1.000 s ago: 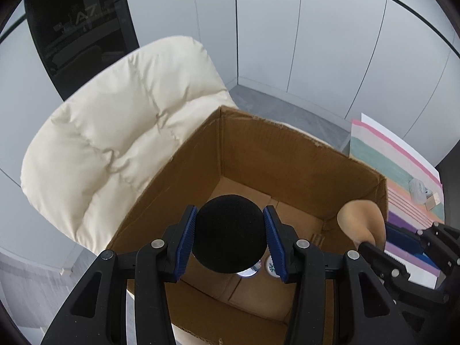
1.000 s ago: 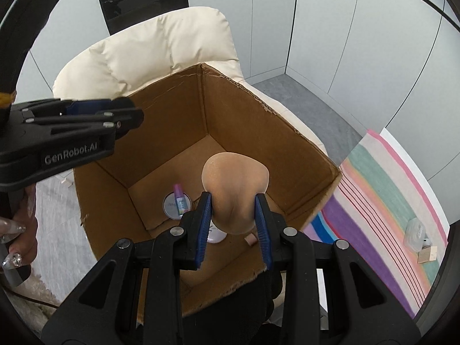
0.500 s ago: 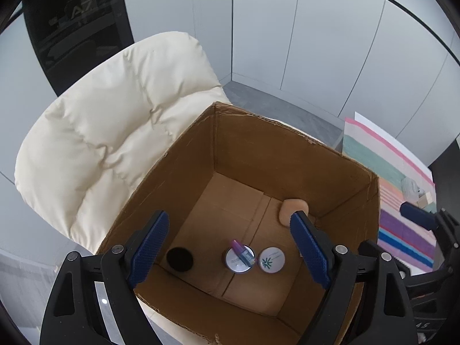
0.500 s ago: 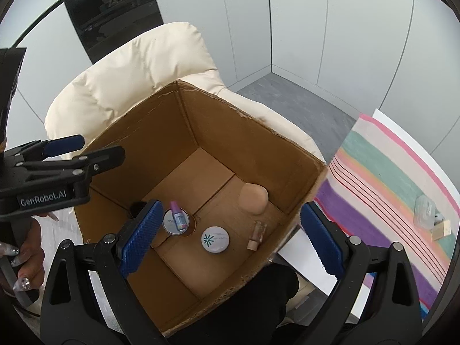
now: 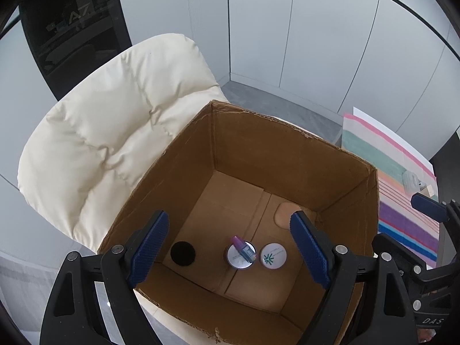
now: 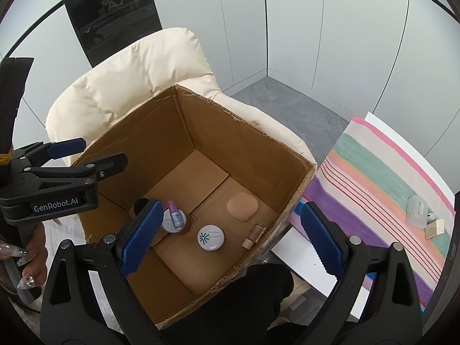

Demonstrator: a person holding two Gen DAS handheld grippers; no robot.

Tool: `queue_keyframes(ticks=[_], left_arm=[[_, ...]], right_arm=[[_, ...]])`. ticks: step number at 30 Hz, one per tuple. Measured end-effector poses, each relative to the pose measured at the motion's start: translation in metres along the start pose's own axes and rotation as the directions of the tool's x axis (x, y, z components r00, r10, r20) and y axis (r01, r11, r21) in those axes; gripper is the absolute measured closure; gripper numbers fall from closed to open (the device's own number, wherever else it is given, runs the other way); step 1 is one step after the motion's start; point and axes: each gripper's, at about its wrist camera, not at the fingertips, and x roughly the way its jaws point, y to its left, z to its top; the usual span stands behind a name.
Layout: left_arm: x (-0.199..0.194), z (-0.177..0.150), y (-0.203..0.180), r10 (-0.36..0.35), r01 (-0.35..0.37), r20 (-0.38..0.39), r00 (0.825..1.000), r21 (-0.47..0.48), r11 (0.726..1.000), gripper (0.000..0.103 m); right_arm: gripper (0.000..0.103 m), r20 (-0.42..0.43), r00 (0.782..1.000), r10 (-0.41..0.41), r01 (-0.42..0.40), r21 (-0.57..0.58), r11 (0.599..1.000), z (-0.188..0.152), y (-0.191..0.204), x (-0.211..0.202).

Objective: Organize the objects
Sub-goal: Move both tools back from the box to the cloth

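cardboard box [image 6: 138, 141] parked on the cream chair [image 5: 109, 132] as the catch-all | beige sponge [image 6: 242, 205], black puff [image 5: 182, 253], two tins, small vial all inside | left gripper [image 5: 230, 251] and right gripper [image 6: 230, 243] gaping wide, both empty

Black hand-held gripper [image 6: 231, 235] frames, blue ribbed pads [image 6: 138, 237], silver screws (white "GenRobot.AI" lettering); long jewelled nails [image 6: 24, 279].

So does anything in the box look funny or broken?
A little. The small purple-capped bottle lies tipped on top of a round tin instead of standing, and the cardboard box has ragged, torn top edges.
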Motion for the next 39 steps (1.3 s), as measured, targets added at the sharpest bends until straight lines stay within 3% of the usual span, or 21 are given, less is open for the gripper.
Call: queue_keyframes(ticks=[7,18,28,34,39], left_arm=[[-0.010,-0.008,-0.001,-0.006,0.006,0.001,1.000,-0.004,1.000,0.015],[-0.031,-0.030,-0.018,-0.015,0.015,0.000,1.000,0.022,1.000,0.015],[-0.063,-0.083,-0.020,-0.077,0.077,-0.020,0.997,-0.016,0.997,0.015],[-0.080,-0.119,-0.023,-0.068,0.068,-0.030,0.997,-0.012,0.998,0.015],[-0.084,-0.119,-0.026,-0.072,0.072,-0.009,0.997,-0.003,0.997,0.015]], right_arm=[[0.005,-0.039,0.999,-0.029,0.029,0.007,1.000,-0.007,0.001,-0.005],[0.005,-0.022,0.999,-0.045,0.046,0.018,0.999,-0.035,0.000,-0.045],[0.005,-0.003,0.999,-0.041,0.041,0.034,0.999,-0.069,0.002,-0.083],[0.005,-0.012,1.000,-0.020,0.020,0.032,0.999,-0.098,0.010,-0.101],[0.005,-0.017,1.000,-0.022,0.023,0.026,0.999,-0.110,0.013,-0.104]])
